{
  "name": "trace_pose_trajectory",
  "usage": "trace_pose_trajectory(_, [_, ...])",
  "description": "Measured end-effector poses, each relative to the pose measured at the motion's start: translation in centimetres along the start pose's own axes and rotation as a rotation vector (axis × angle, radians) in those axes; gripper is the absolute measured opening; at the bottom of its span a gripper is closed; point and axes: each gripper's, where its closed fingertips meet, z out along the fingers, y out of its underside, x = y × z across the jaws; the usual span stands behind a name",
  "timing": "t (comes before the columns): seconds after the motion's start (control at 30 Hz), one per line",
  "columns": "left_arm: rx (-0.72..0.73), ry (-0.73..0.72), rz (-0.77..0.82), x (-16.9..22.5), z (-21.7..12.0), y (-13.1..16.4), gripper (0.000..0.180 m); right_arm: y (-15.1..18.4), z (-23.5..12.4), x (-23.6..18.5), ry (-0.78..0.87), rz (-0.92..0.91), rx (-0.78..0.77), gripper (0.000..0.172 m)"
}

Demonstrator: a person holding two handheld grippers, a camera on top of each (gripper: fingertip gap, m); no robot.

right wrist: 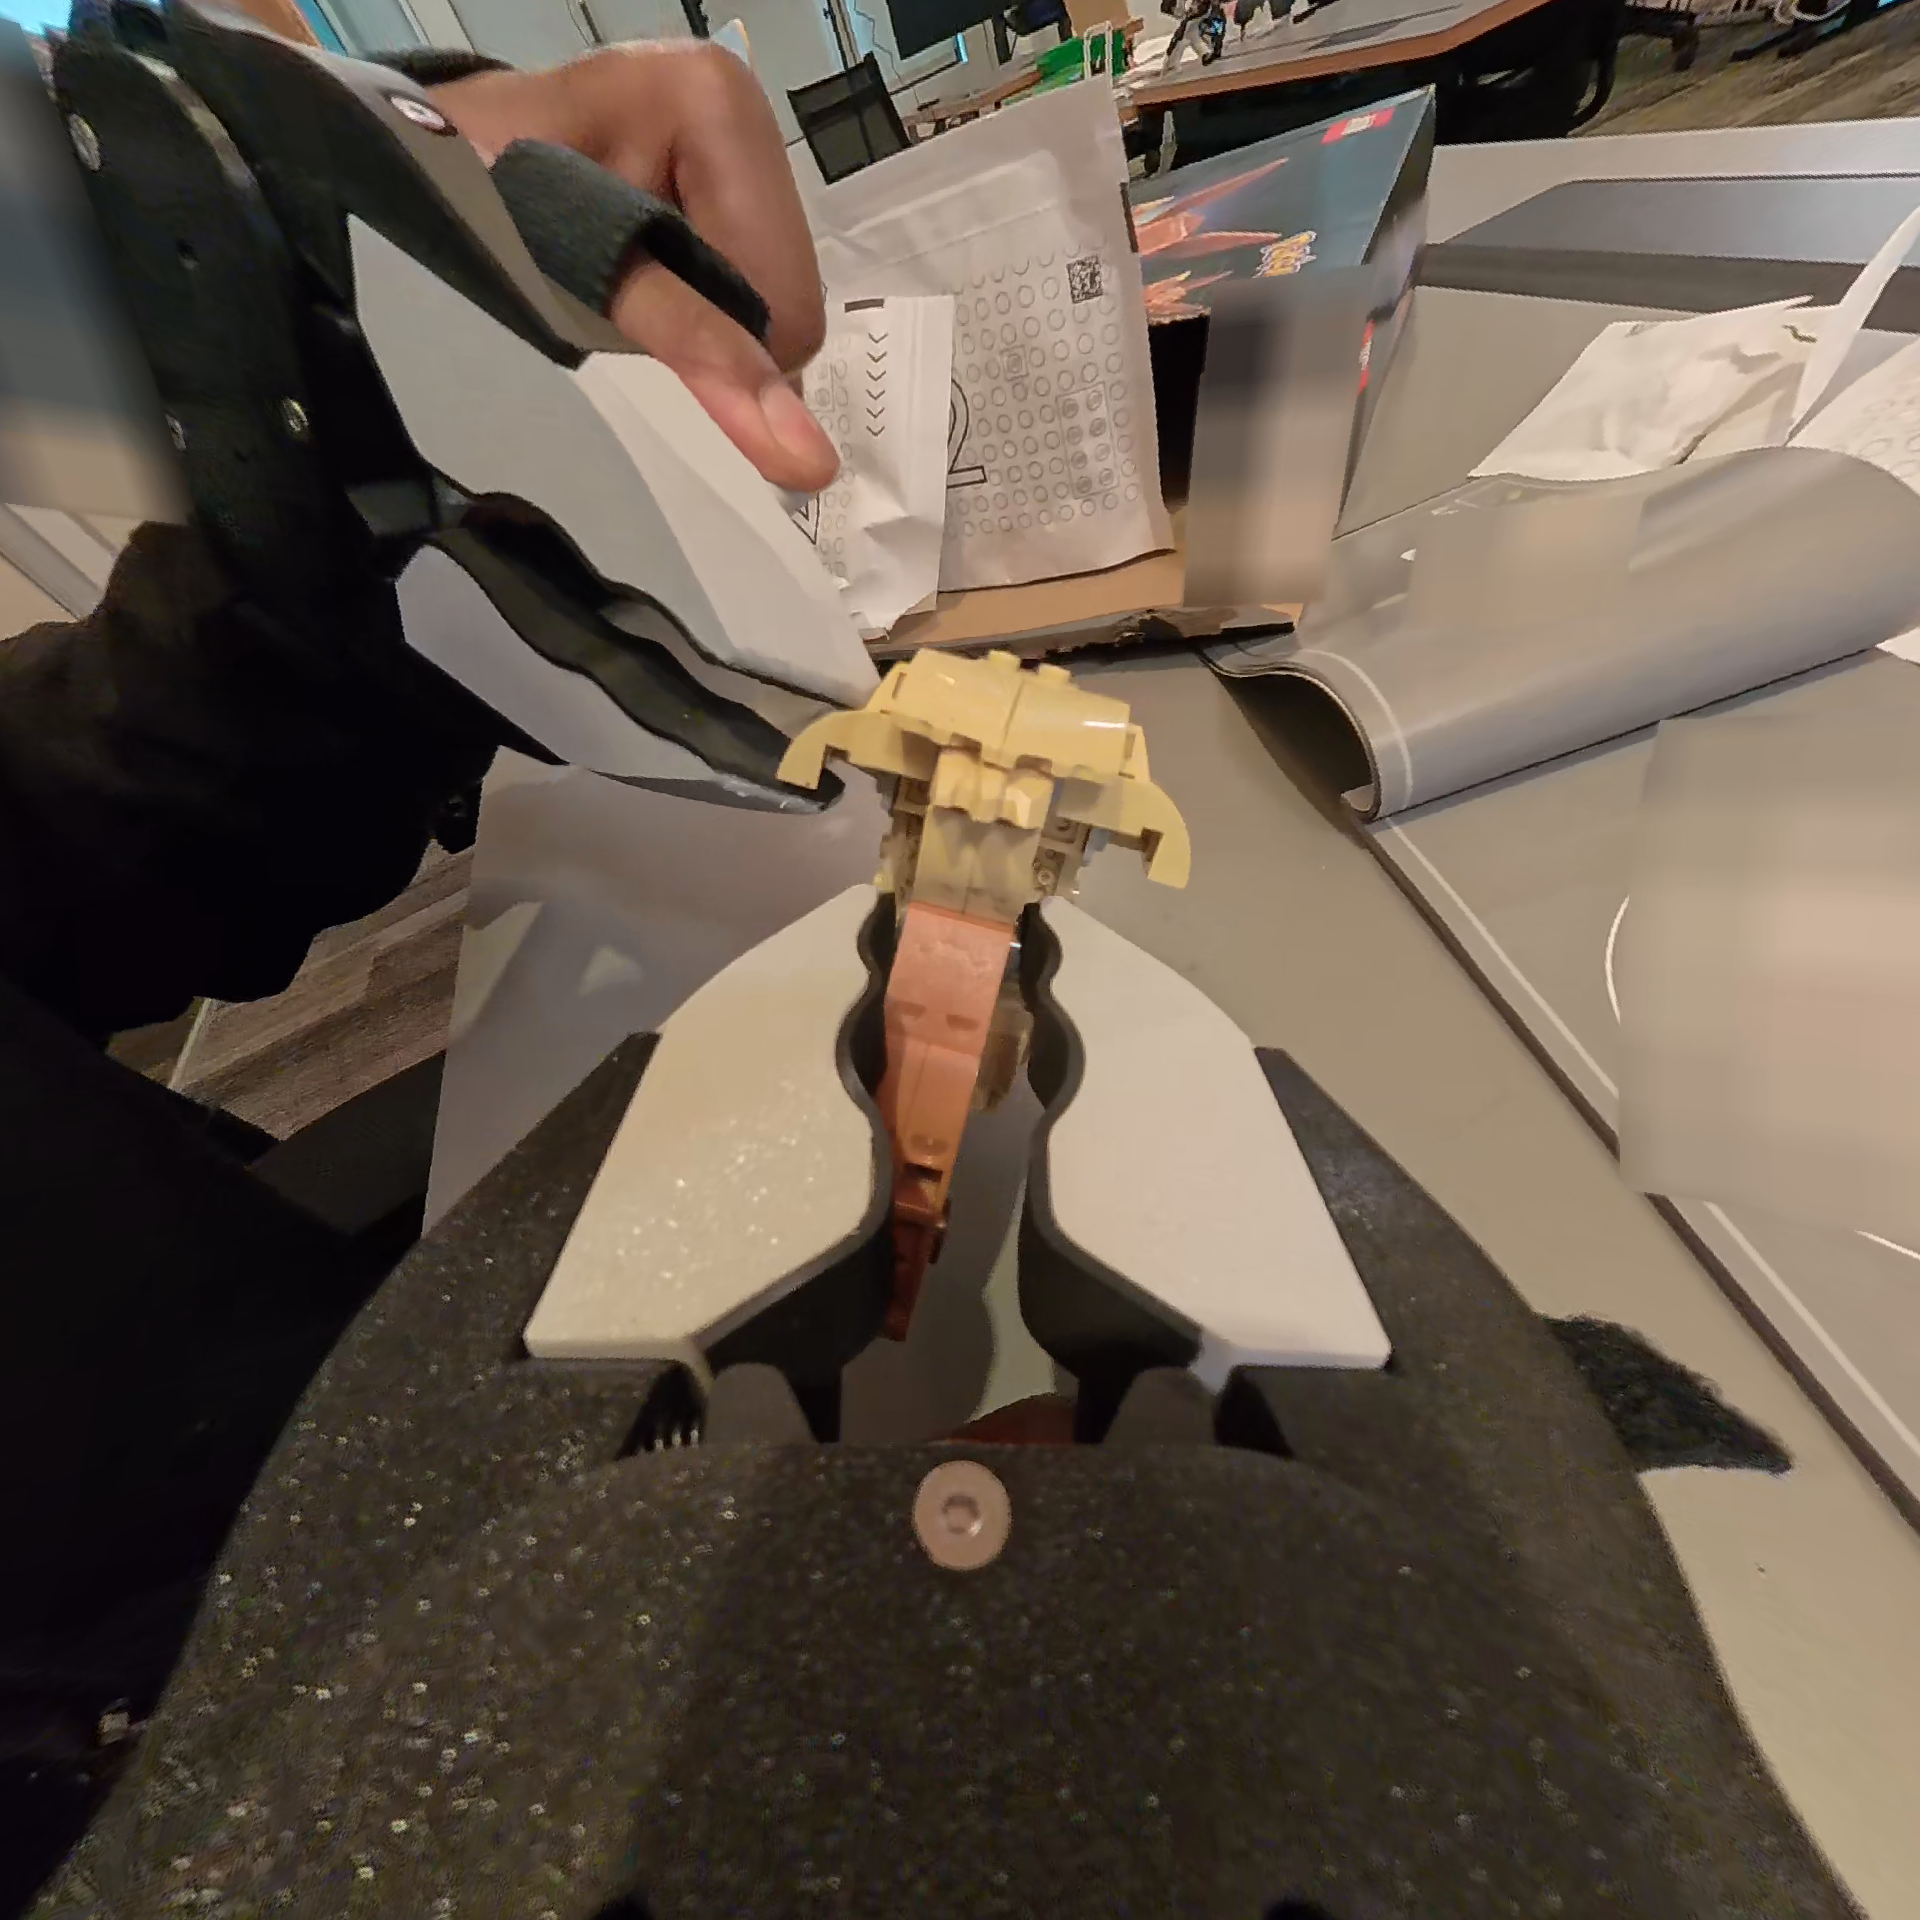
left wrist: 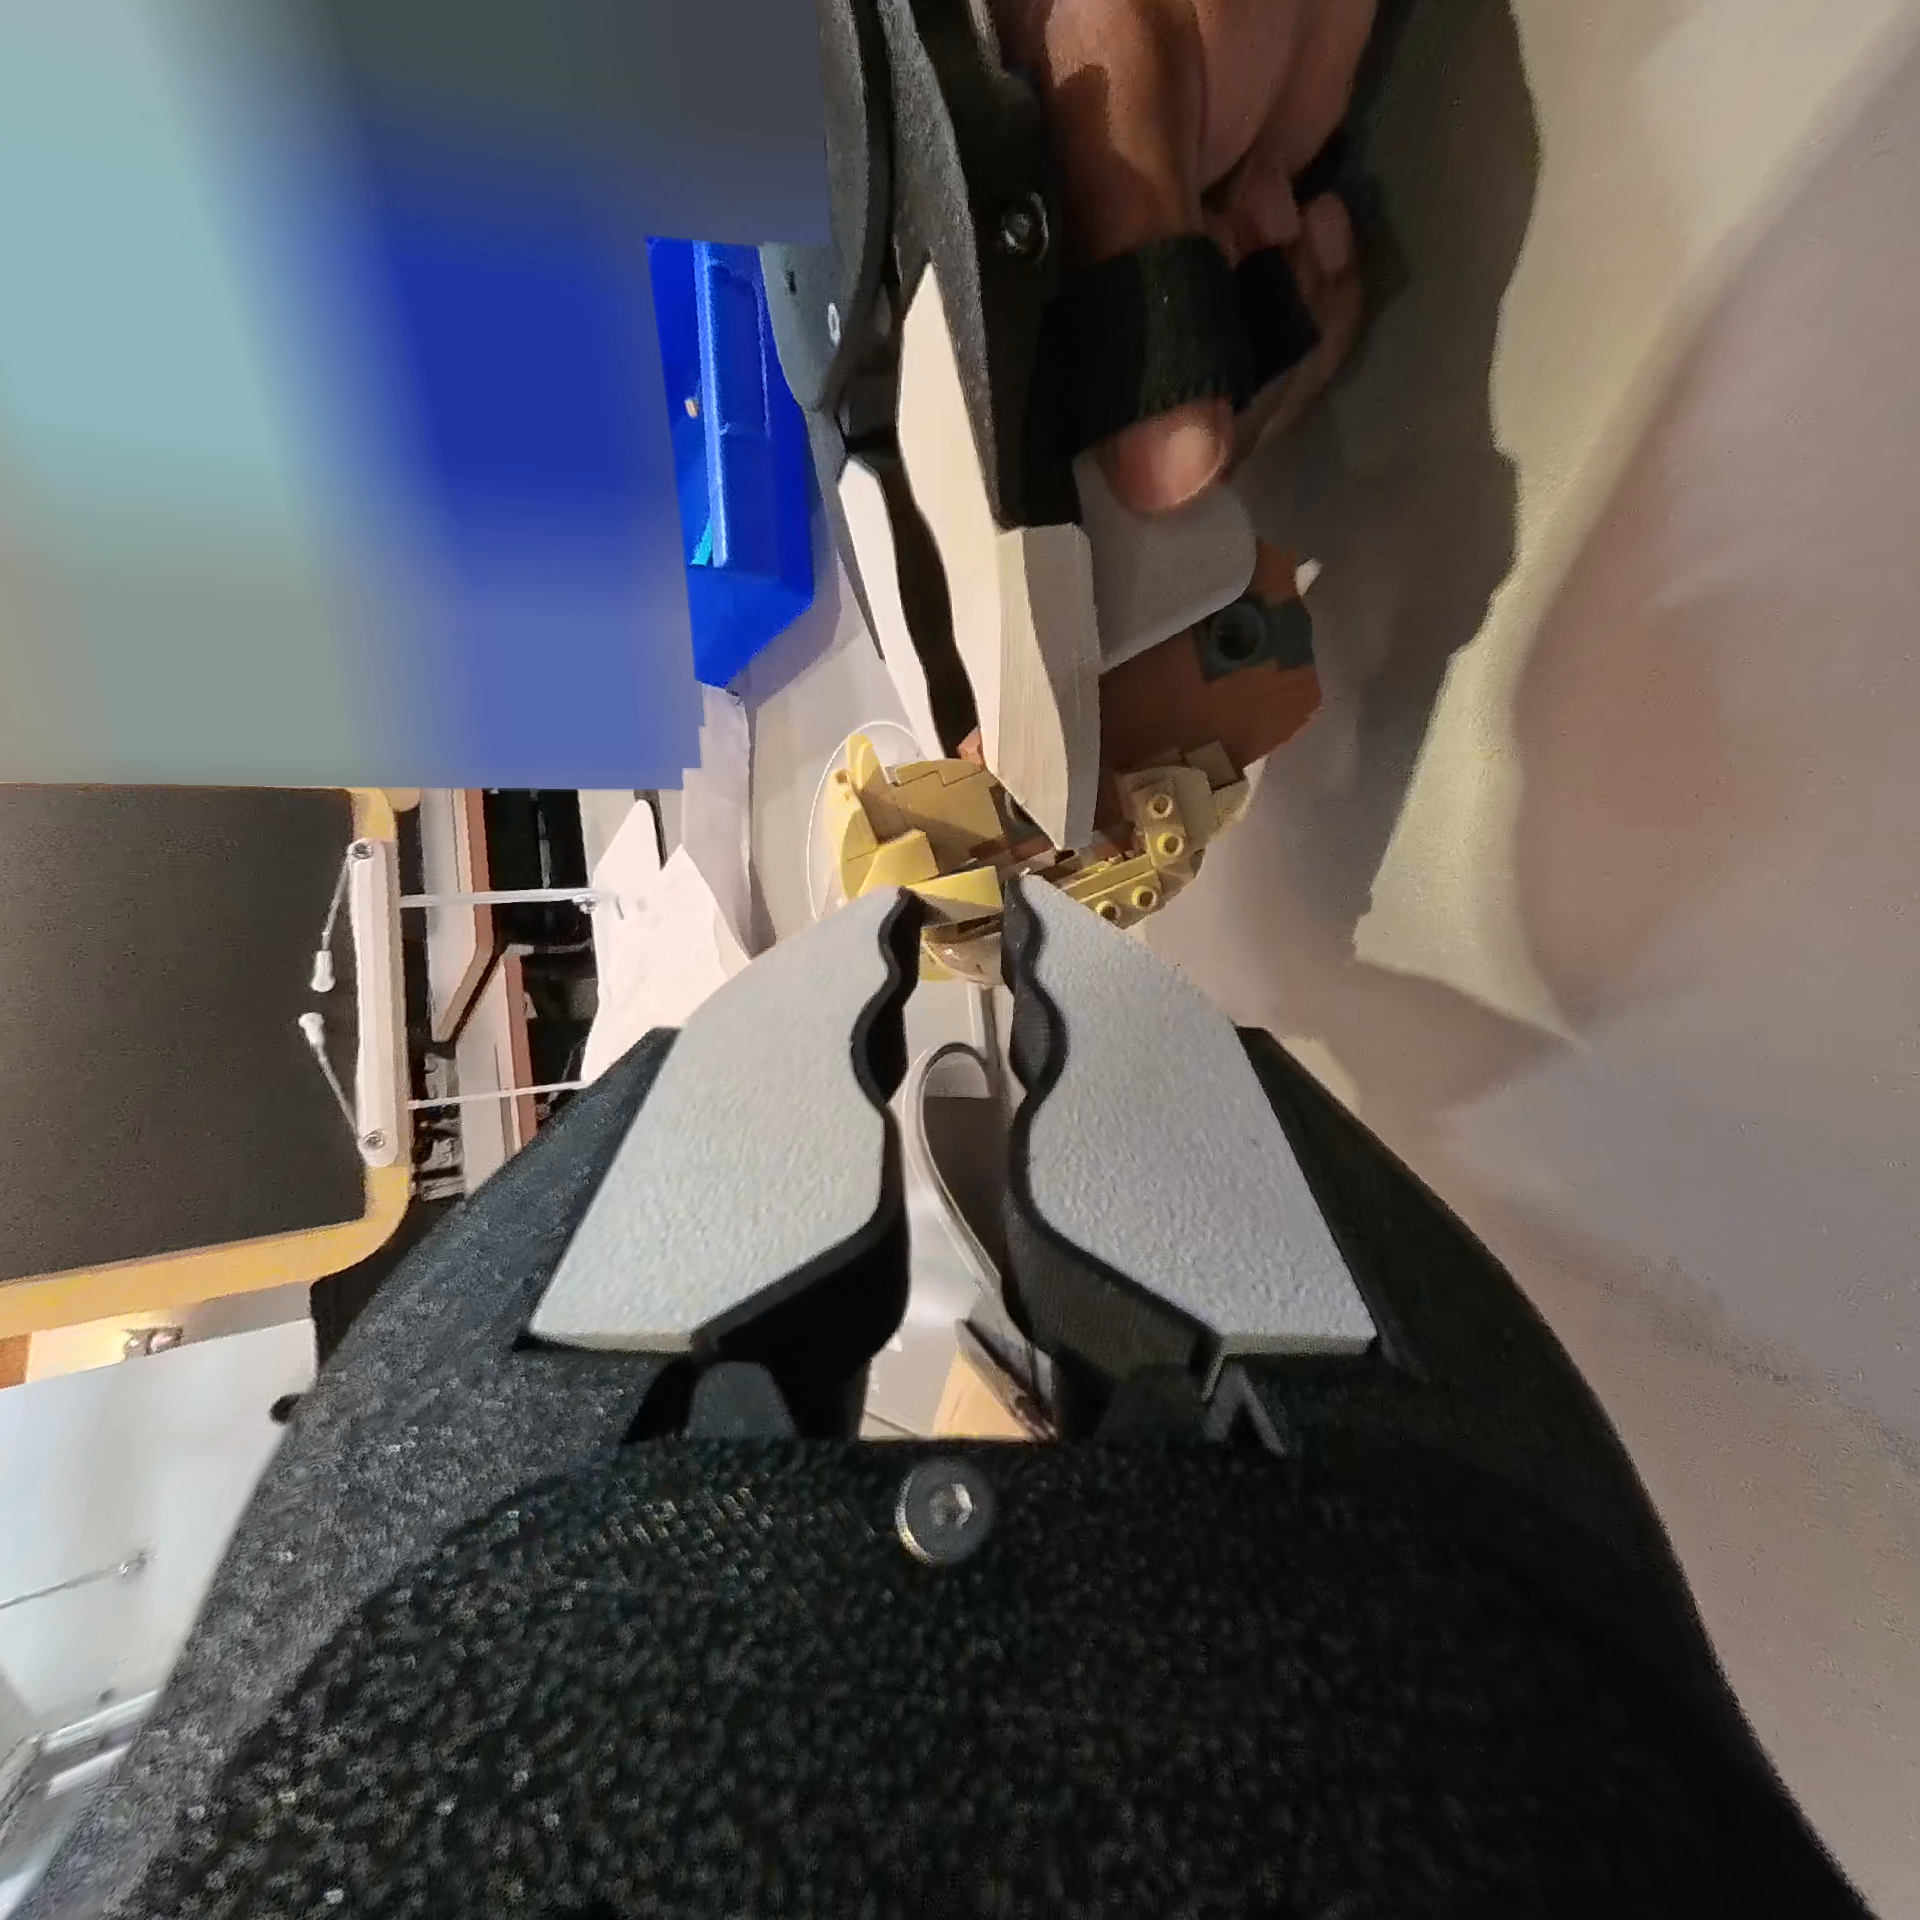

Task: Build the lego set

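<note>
While the right gripper [right wrist: 951, 935] jaws are clamping the brick model's [right wrist: 997, 769] brown stem [right wrist: 940, 1018], the left gripper [left wrist: 961, 914] jaws are pinching its tan curved tip [left wrist: 961, 891] above the grey worktop [right wrist: 1299, 987].

Both wrist cams close, facing along own claw; shared: tan brick model [right wrist: 997, 769]

Each gripper [right wrist: 951, 914] has pale grey fingers [right wrist: 748, 1122] with wavy black pads, a speckled black body, and one silver screw [right wrist: 961, 1515] behind the fingers.

Printed markings cover the white paper bags [right wrist: 997, 416] and dark box [right wrist: 1288, 197].
</note>
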Motion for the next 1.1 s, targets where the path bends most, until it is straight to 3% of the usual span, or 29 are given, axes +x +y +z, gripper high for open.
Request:
trace_pose_trajectory(0.67, [-0.088,-0.188,-0.009,-0.6,1.4,0.9,0.014,0.2,-0.1,1.1,0.004,0.211,-0.014,0.023])
trace_pose_trajectory(1.1, [-0.042,-0.119,-0.096,-0.2,1.1,0.7,0.014,0.4,0.0,0.8,0.041,0.054,-0.026,0.023])
